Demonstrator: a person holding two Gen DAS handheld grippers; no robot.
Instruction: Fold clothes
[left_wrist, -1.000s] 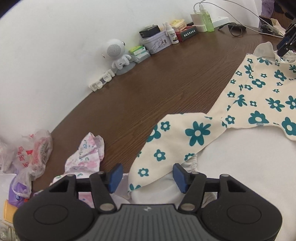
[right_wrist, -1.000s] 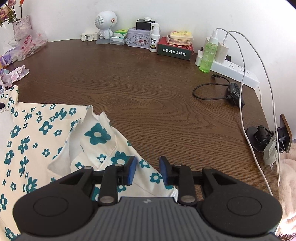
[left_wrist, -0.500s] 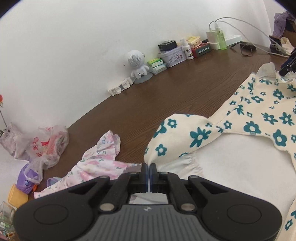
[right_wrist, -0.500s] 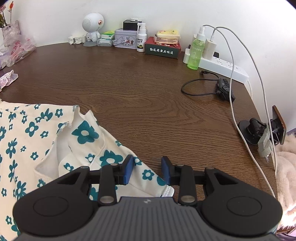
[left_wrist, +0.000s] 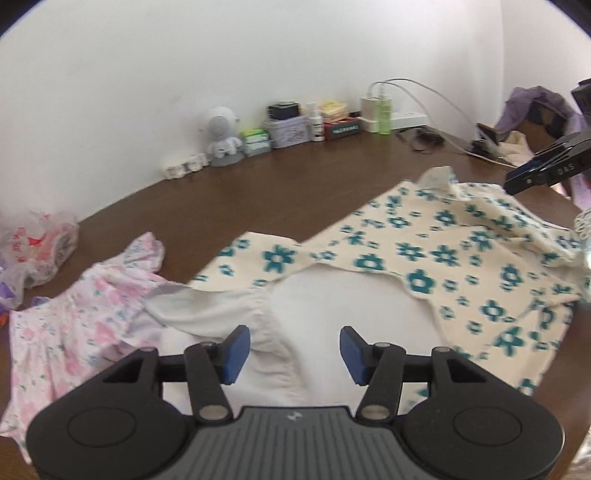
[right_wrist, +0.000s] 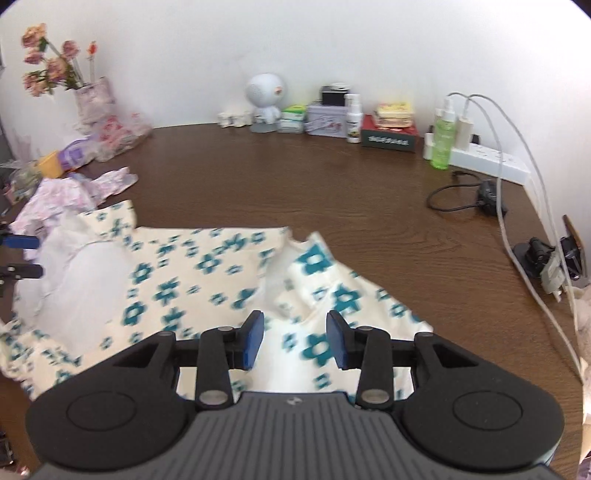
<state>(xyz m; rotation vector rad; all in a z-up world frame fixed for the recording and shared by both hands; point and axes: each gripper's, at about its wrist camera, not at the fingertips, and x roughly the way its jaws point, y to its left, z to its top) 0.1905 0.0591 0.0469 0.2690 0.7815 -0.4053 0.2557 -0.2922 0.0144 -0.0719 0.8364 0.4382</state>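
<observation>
Brown table (right_wrist: 369, 229), floral top (left_wrist: 443, 254) spread flat ahead; left gripper (left_wrist: 291, 349) and right gripper (right_wrist: 295, 339) both opening, empty, sleeves dropped inward for folding.

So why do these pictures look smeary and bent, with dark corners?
Left wrist view: the flowered garment is smeared by motion, while the left claw stays sharp. Right wrist view: the same smear on the cloth, and the table edge curves from the fisheye lens, which also leaves black corners.

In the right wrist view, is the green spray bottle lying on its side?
No, the green spray bottle stands upright on the table, next to the white power strip.
</observation>
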